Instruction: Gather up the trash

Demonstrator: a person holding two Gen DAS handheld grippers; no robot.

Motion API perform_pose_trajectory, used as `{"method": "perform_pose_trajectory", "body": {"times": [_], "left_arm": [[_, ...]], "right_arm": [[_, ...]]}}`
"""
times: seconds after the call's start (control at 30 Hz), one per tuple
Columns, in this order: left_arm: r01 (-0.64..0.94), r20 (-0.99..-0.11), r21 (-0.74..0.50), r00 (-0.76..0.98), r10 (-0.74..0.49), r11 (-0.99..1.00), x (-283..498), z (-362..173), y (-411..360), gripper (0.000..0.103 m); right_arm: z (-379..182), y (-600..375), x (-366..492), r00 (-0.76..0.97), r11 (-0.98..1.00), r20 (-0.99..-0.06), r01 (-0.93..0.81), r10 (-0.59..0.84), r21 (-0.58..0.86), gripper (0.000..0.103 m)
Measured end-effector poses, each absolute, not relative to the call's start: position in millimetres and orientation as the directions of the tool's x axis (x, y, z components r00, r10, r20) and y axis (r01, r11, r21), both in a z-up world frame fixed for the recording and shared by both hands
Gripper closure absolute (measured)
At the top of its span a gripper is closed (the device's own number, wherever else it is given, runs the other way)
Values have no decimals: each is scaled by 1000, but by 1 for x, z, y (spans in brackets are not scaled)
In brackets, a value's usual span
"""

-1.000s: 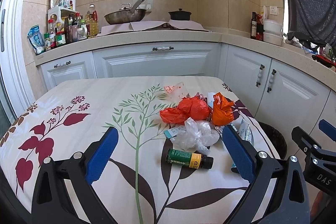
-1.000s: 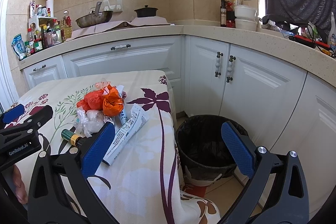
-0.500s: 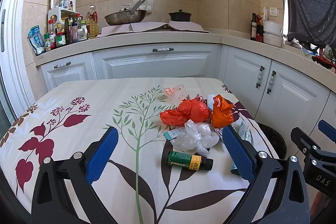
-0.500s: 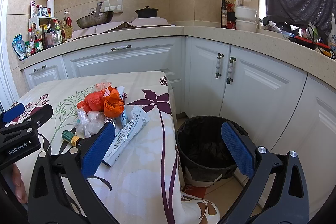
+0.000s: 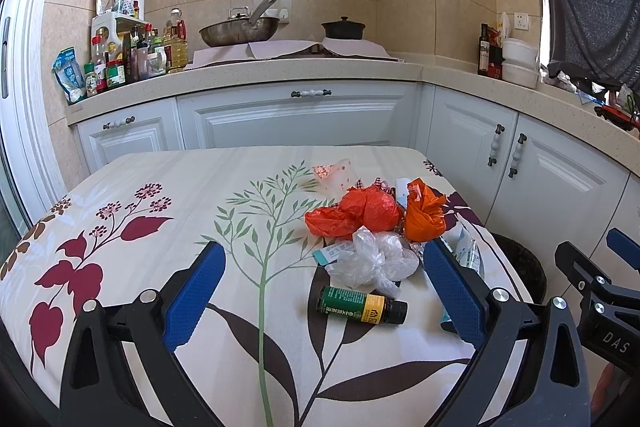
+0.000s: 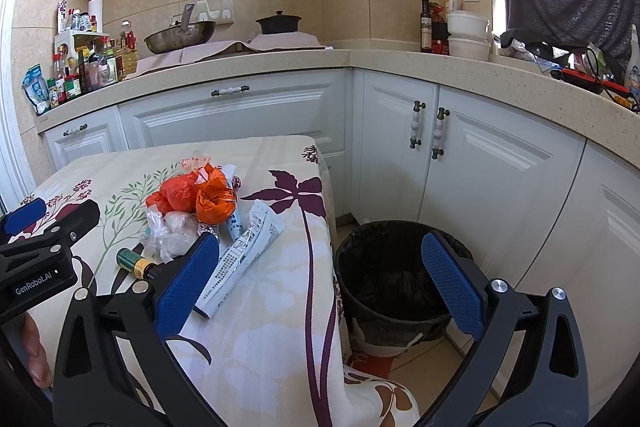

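A heap of trash lies on the flowered tablecloth (image 5: 168, 187): two crumpled orange bags (image 5: 360, 211) (image 6: 212, 199), a clear plastic wad (image 5: 372, 261) (image 6: 168, 233), a small green bottle (image 5: 360, 305) (image 6: 134, 264) on its side, and a white-blue printed wrapper (image 6: 244, 255). My left gripper (image 5: 320, 287) is open, its blue pads either side of the bottle and plastic wad, just short of them. My right gripper (image 6: 316, 279) is open and empty, above the table's right edge and the black bin (image 6: 392, 283).
White cabinets (image 5: 292, 119) and a beige counter wrap the back and right, carrying a wok (image 5: 240, 33), a dark pot (image 5: 343, 29) and several bottles (image 5: 132, 55). The bin (image 5: 520, 267) stands on the floor between table and cabinets. A hand (image 6: 34, 351) holds the left gripper.
Both views have barely shifted; the left gripper has crept slightly towards the trash. Both grippers stay open.
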State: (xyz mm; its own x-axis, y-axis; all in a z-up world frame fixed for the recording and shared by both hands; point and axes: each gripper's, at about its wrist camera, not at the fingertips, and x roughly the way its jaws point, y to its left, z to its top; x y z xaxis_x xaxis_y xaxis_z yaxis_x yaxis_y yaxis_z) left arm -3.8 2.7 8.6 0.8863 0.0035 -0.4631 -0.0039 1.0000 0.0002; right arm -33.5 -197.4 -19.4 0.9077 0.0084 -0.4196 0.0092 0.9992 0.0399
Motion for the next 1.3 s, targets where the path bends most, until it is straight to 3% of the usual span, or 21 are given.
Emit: {"method": "perform_pose_trajectory", "body": {"times": [1.3], "left_arm": [[-15,-490,9,872,17,1000,-1,-3,14,6]], "right_arm": [[-29,-188,-25,895,999,-445,-13,29,40,4]]}}
